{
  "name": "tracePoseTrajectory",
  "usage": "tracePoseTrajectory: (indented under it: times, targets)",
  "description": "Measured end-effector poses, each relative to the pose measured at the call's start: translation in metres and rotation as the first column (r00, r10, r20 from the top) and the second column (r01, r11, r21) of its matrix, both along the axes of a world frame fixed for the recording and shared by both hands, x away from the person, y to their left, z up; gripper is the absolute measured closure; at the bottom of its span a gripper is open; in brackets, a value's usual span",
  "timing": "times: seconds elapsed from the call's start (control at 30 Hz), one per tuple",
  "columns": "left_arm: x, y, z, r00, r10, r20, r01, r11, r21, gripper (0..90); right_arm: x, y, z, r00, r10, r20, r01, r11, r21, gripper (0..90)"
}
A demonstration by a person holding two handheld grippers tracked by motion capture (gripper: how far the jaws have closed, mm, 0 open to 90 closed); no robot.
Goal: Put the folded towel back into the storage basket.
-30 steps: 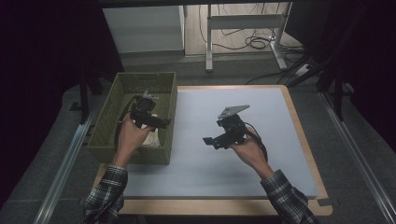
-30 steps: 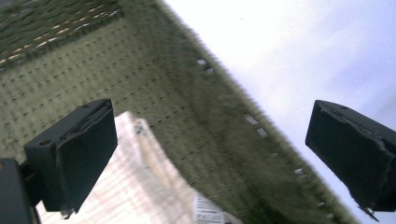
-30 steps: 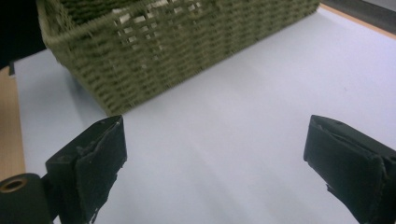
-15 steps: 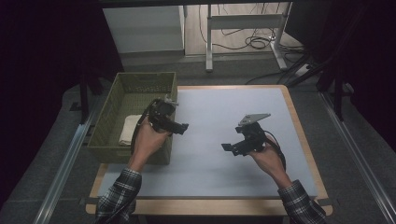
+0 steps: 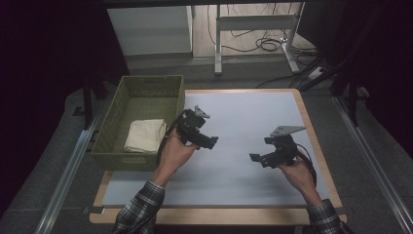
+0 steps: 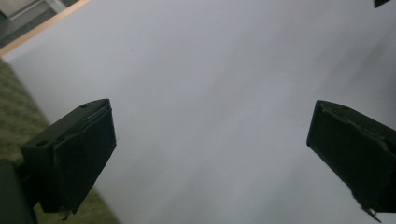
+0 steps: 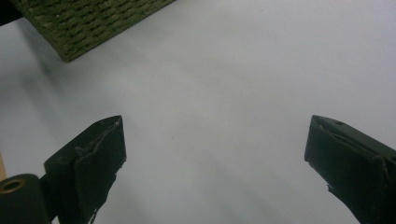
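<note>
A green woven basket [image 5: 109,126] stands at the table's left edge, and a folded cream cloth [image 5: 144,135] lies inside it near the front. My left gripper [image 5: 210,142] hovers over the white table surface [image 5: 243,117] just right of the basket, open and empty. In the left gripper view its jaws stand wide apart over bare white surface, with the basket wall [image 6: 14,112] at the left. My right gripper [image 5: 255,158] is held over the table's right half, also open and empty. The basket's corner [image 7: 88,23] appears at the top left of the right gripper view.
The white surface sits on a wooden board [image 5: 311,131] with a narrow rim. Metal rails [image 5: 68,170] run along both sides of the table. A white cabinet [image 5: 148,27], desk legs [image 5: 219,39] and cables [image 5: 265,45] stand beyond the far edge.
My left gripper has come out of the basket and moved right over the table, leaving the cream cloth in the basket. The right gripper has drifted right and toward the front.
</note>
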State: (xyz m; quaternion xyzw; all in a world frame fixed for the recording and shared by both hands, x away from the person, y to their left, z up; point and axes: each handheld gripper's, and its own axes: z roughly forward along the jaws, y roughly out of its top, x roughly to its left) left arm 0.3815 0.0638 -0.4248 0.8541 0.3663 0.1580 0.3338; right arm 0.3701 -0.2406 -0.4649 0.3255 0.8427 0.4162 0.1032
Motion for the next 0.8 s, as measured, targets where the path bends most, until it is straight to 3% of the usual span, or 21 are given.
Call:
tracePoseTrajectory:
  times: [0.2, 0.4, 0.53, 0.67, 0.8]
  targets:
    - [-0.012, -0.025, -0.021, 0.9986, -0.054, 0.005, 0.054, 0.9980, -0.035, 1.4, -0.007, -0.020, -0.014, 0.9995, -0.030, -0.010, 0.030, 0.9995, -0.014, 4.2]
    - [-0.027, -0.041, -0.054, 0.9966, -0.082, -0.006, 0.082, 0.9960, -0.035, 1.0, -0.015, -0.031, -0.033, 0.9982, -0.054, -0.025, 0.053, 0.9976, -0.044, 4.0]
    - [-0.033, -0.042, -0.070, 0.9965, -0.081, -0.019, 0.080, 0.9960, -0.040, 0.8, -0.021, -0.033, -0.047, 0.9981, -0.055, -0.025, 0.053, 0.9958, -0.075, 3.6]
    - [-0.038, -0.034, -0.096, 0.9967, -0.066, -0.047, 0.063, 0.9968, -0.048, 0.9, -0.025, -0.032, -0.059, 0.9982, -0.053, -0.027, 0.051, 0.9947, -0.090, 3.4]
    - [-0.039, -0.029, -0.115, 0.9965, -0.056, -0.062, 0.055, 0.9984, -0.014, 0.8, -0.026, -0.029, -0.066, 0.9987, -0.050, 0.002, 0.050, 0.9913, -0.122, 2.5]
